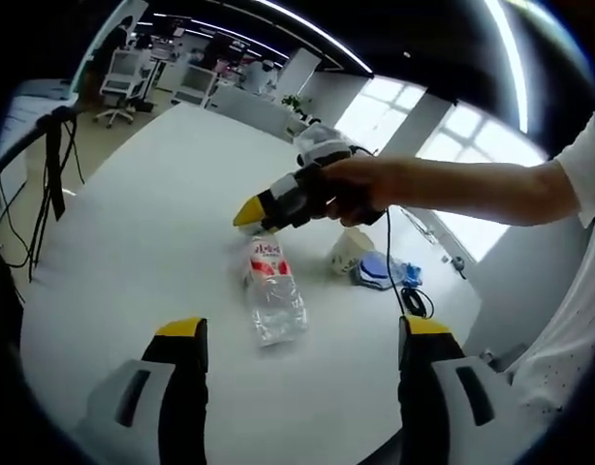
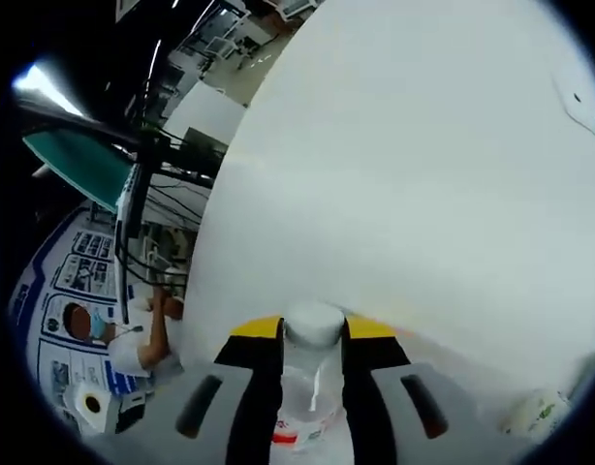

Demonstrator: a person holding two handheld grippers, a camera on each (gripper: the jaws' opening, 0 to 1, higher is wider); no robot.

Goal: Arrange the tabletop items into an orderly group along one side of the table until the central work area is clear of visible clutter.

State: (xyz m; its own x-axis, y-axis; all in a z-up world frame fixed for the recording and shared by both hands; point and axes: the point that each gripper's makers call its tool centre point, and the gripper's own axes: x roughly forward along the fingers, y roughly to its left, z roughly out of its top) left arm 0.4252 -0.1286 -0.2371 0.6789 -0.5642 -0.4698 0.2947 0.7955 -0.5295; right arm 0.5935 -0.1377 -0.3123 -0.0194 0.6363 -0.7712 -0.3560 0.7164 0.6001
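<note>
The right gripper (image 2: 312,349) is pinching its fingers on the bottle (image 1: 274,291) lying mid-desk (image 1: 133,223), likely needing a carry sideward, while the left gripper (image 1: 302,334) is waiting, fingers spread.

We are looking across a white table (image 1: 133,232) toward office chairs (image 1: 123,82) standing on a pale floor. Bright windows (image 1: 453,155) are glowing behind, and ceiling light strips (image 1: 307,29) are shining overhead.
</note>
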